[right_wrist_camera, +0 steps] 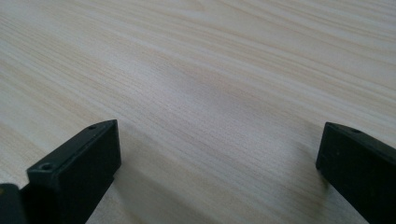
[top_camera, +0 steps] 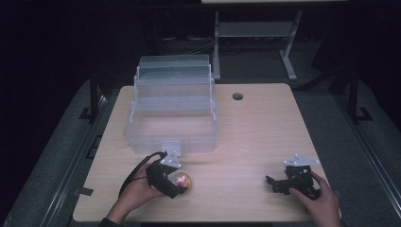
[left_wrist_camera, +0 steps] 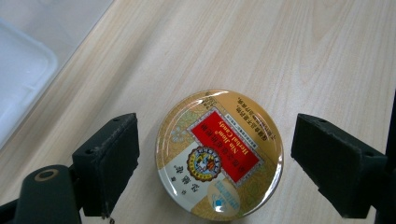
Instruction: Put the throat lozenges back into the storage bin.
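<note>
Round candy tin (left_wrist_camera: 219,154) lies flat, lid up, near the desk's (top_camera: 265,123) front-left corner; red label runs diagonally, no long axis. Left gripper (left_wrist_camera: 215,154) angles down over it, jaws spread either side, not touching. Right gripper (top_camera: 279,183) rests released near the front-right corner. Small print unreadable.

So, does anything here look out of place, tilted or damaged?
Nothing stands out. The round candy tin lies flat on the table, lid up, between the open left gripper jaws with a gap on each side. The clear box stands open and upright.
</note>
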